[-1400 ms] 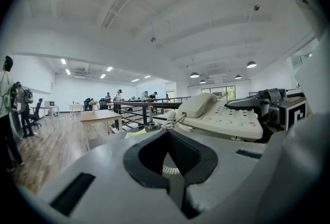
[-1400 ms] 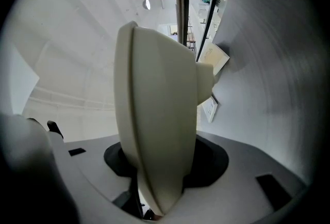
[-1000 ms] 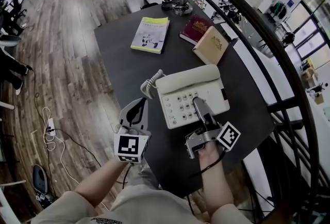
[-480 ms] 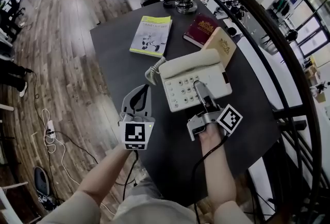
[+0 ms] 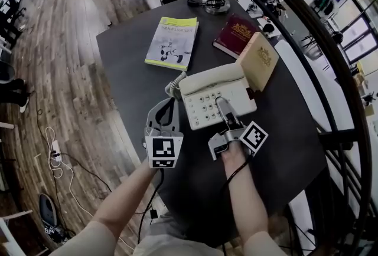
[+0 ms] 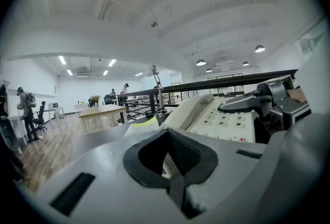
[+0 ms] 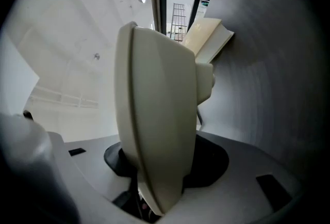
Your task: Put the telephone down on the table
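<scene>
In the head view a cream push-button telephone (image 5: 204, 108), handset (image 5: 212, 79) on its cradle and coiled cord (image 5: 172, 88) at its left end, is over the middle of the dark round table (image 5: 130, 66). My right gripper (image 5: 221, 108) is shut on the telephone's near edge, one jaw lying across the keypad. The right gripper view shows the telephone (image 7: 154, 114) edge-on between the jaws of my right gripper (image 7: 154, 187). Whether its base touches the table I cannot tell. My left gripper (image 5: 168, 108) is shut and holds nothing, just left of the telephone (image 6: 227, 120).
A tan book (image 5: 260, 59) stands against the telephone's far right corner, a maroon book (image 5: 236, 33) behind it. A yellow-green booklet (image 5: 172, 42) lies at the far left, a lamp base (image 5: 212, 1) at the back. A black railing (image 5: 307, 42) curves along the right.
Both grippers have moved forward over the table and lower, the right one carrying the telephone with it. The telephone now sits close against the tan book.
</scene>
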Tool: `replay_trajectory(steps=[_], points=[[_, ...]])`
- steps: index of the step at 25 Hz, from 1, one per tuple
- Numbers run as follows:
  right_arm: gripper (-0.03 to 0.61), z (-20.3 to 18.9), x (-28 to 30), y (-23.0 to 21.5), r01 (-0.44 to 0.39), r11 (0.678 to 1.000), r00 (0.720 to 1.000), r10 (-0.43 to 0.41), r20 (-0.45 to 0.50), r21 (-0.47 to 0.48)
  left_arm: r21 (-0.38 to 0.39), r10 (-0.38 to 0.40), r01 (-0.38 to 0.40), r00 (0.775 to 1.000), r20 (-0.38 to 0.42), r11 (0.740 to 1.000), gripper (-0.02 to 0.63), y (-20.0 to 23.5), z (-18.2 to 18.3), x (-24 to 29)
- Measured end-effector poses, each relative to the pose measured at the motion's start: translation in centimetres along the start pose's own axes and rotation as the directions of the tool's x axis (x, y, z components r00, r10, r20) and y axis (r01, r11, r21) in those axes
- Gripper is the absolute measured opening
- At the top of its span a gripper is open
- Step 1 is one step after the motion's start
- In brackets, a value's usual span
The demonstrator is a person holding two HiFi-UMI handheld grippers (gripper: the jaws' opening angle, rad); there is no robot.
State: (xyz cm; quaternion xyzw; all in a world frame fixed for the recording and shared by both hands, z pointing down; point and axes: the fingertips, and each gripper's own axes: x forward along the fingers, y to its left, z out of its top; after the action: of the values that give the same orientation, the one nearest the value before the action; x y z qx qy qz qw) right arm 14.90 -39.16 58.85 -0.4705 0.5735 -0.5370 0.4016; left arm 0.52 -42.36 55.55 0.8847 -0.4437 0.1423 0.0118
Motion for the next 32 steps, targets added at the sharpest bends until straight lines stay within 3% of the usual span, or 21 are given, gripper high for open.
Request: replay_trajectory(steps=[12,17,23,32], points=[[0.196,0.4,3.1,-5.9,0.023,0.997,1.000,-0.024,0.008,0.080,-0.028,0.014,-0.017,0.996,-0.092,0.999,0.005,1.2,-5.7,4.2],[0.196,0.6,2.7,-8.3,0.095,0.991,0.995,-0.097,0.023,0.099,-0.011,-0.003,0.002,0.996,-0.093,1.000,0.005,1.2,-7.6,4.7],[0.196,0.3,2.4,-9.9,0.195,0.981,0.981,-0.195,-0.002,-0.009,-0.020,0.002,-0.004,0.993,-0.116,1.000,0.005,1.2,-8.8,4.9],[0.198,0.2,2.3,-10.2,0.220,0.975,0.975,-0.220,-0.001,-0.004,-0.020,-0.023,0.021,0.993,-0.119,1.000,0.005,-0.1,-8.9,5.5]])
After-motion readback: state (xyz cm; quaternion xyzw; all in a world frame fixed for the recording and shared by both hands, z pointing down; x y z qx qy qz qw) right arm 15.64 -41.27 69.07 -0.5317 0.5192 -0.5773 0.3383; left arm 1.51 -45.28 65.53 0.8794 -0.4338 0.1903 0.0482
